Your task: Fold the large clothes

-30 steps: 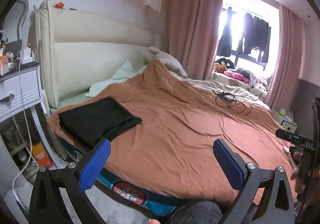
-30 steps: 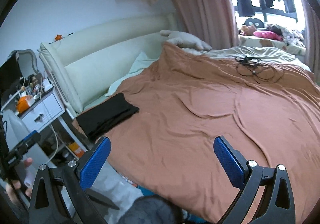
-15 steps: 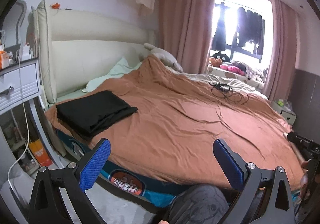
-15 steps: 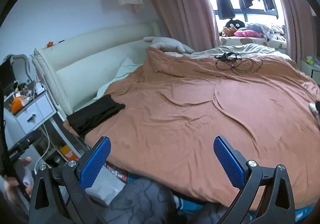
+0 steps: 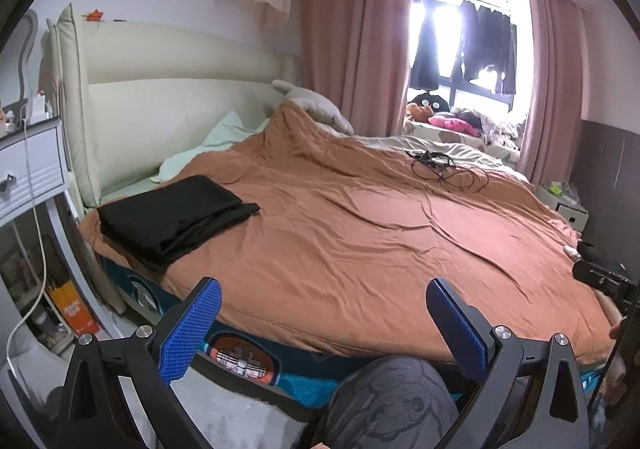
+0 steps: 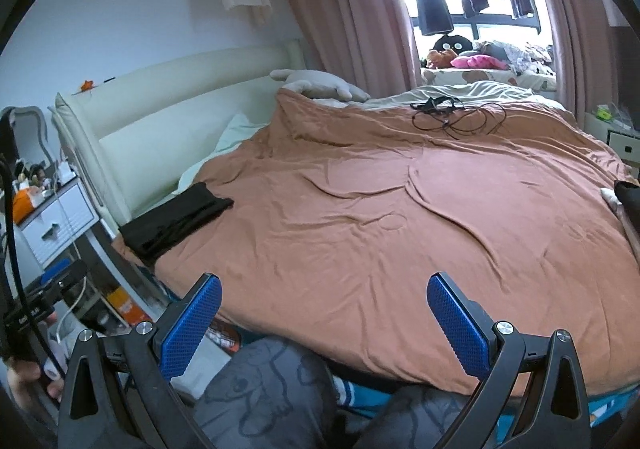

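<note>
On the bed [image 5: 360, 241], far left by the headboard, lies the folded black garment [image 5: 172, 217]; we judge it soft, light, best pinched at corners; left gripper [image 5: 320, 323] and right gripper [image 6: 324, 323] jaws apart, empty.

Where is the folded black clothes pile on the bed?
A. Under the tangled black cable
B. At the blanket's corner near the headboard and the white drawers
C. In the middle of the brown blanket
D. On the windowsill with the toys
B: the black clothes pile lies at the blanket's corner beside the headboard and white drawers, far from the cable.
</note>
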